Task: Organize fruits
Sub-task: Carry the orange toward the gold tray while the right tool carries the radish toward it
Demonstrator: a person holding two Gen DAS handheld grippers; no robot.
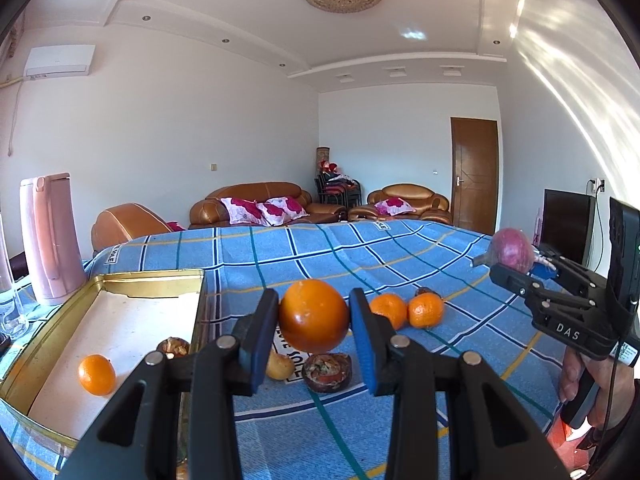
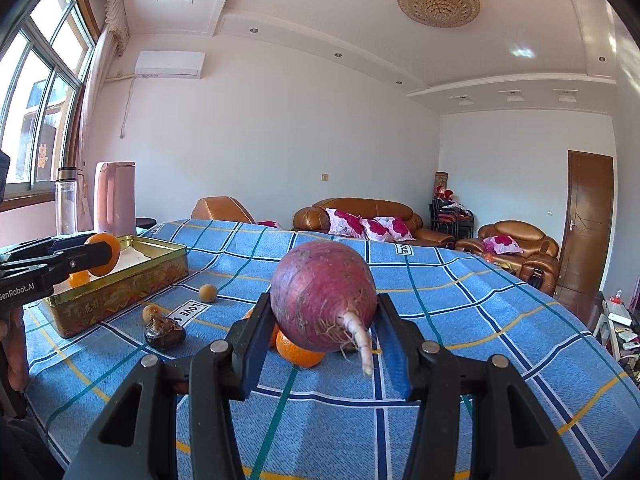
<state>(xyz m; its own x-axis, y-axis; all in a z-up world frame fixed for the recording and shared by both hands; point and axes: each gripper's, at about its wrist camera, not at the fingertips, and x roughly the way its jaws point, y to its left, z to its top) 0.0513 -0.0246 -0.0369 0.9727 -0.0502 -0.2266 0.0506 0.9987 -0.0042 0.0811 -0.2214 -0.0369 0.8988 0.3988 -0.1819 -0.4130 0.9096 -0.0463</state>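
My left gripper [image 1: 314,316] is shut on a large orange [image 1: 313,317] and holds it above the blue checked tablecloth, just right of a gold tin tray [image 1: 140,280] with one small orange [image 1: 96,374] in it. My right gripper [image 2: 324,316] is shut on a purple-red radish [image 2: 322,294] with a pale root, held above the cloth. The radish also shows in the left wrist view [image 1: 513,250]. Two small oranges [image 1: 406,310] lie on the cloth. Dark mangosteen halves [image 1: 327,372] and a small yellow fruit [image 1: 280,366] lie near the tray.
A pink kettle [image 1: 50,236] and a clear bottle [image 2: 66,200] stand behind the tray. A small round brown fruit [image 2: 208,292] lies on the cloth by the tray. Sofas stand beyond the table's far edge. A dark monitor [image 1: 568,228] is at the right.
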